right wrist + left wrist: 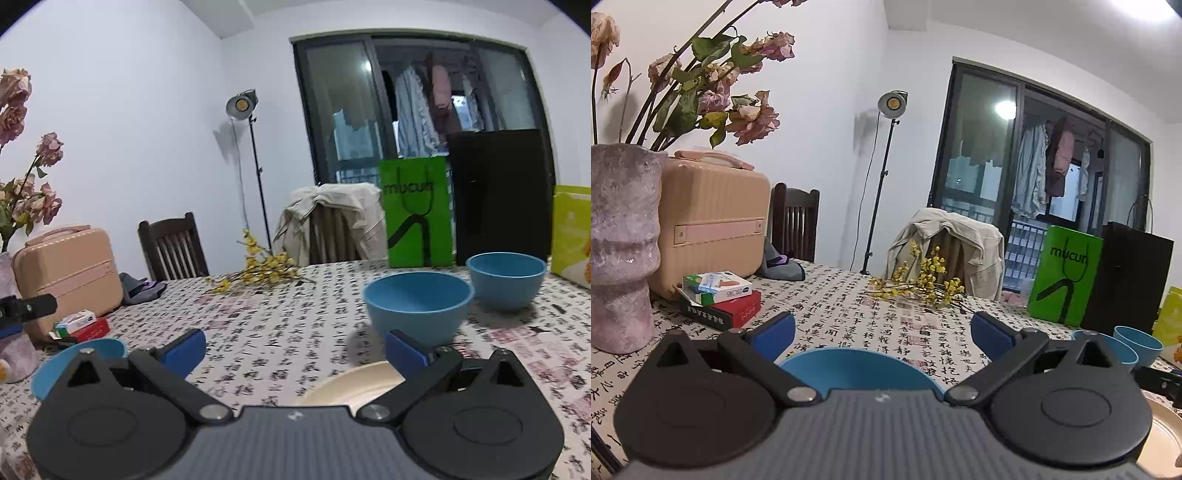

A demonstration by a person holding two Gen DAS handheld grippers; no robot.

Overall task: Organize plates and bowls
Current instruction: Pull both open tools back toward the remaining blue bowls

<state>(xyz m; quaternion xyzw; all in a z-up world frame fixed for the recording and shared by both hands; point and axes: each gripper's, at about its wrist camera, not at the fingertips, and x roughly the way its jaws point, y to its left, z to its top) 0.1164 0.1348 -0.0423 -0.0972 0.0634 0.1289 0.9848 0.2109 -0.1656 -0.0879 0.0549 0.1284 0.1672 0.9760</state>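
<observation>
Nearby, green bag (pixel 419 212) behind two bowls (pixel 419 308).

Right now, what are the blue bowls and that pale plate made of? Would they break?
The blue bowls look like matte plastic or melamine: even colour, thin rims, no glaze shine, though coated ceramic is possible. The cream plate has a soft sheen, so it could be melamine or glazed ceramic. Plastic would survive a drop; I can't be sure.

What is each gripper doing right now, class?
Left gripper: open, above a round blue bowl, holding nothing.
Right gripper: open, holding nothing.
</observation>
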